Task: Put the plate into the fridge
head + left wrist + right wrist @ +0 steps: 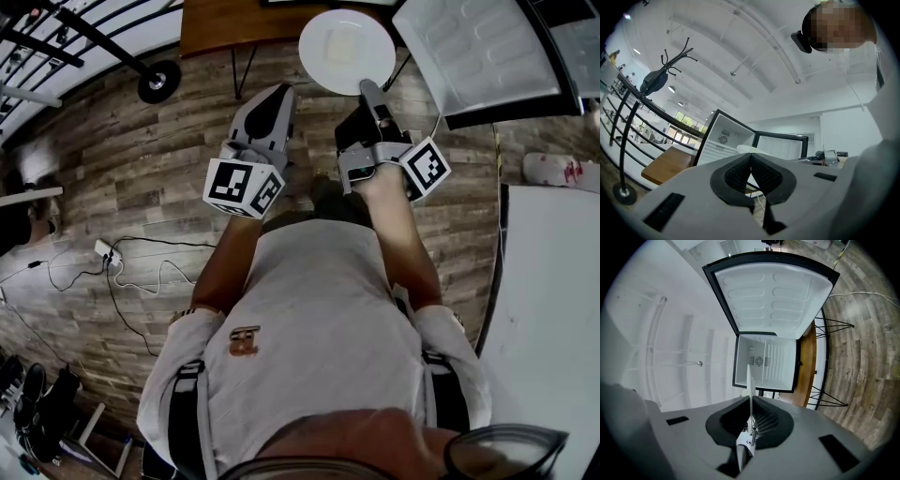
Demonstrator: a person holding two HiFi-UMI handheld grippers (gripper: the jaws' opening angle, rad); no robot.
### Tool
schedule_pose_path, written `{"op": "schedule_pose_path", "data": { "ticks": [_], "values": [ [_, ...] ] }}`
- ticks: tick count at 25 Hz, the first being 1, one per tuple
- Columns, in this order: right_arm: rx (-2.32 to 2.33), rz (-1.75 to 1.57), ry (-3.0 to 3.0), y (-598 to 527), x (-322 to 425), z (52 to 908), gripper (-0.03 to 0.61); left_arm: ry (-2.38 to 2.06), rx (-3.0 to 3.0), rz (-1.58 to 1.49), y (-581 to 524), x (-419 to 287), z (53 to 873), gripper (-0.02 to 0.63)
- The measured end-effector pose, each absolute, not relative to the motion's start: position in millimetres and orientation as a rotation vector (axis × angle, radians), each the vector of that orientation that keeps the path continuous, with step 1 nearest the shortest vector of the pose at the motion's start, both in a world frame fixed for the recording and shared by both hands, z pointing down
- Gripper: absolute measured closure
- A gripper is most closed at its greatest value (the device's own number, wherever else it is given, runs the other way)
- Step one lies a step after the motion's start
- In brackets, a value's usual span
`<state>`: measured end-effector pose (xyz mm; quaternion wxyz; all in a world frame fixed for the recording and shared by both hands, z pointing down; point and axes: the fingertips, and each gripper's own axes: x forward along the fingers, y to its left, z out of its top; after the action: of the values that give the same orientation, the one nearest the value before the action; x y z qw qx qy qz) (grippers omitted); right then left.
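Note:
My right gripper (369, 92) is shut on the near rim of a round white plate (346, 49), held out level in front of me. In the right gripper view the plate (750, 383) shows edge-on as a thin white line between the jaws of that gripper (751, 403). Beyond it a small white fridge (765, 363) stands open and looks bare inside, its door (776, 295) swung wide. The head view has the same door (473, 52) at the top right. My left gripper (275, 97) is beside the plate, shut on nothing; its pads (761, 171) meet.
The fridge stands on a wooden table (239, 23) with black hairpin legs (832, 325). A coat stand's round base (159, 82) is on the wood floor at the left, by a black railing (628, 117). Cables (127, 258) lie on the floor. A white counter (553, 309) is at my right.

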<state>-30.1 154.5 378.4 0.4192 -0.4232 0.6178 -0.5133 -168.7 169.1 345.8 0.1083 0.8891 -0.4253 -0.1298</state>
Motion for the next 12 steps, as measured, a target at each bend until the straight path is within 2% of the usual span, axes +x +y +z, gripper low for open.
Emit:
{"op": "schedule_pose_path", "data": {
  "ticks": [12],
  "values": [
    [-1.033, -1.299, 1.541, 124, -19, 384, 0.538, -1.268, 2.639, -0.345, 143, -155, 350, 0.595]
  ]
}}
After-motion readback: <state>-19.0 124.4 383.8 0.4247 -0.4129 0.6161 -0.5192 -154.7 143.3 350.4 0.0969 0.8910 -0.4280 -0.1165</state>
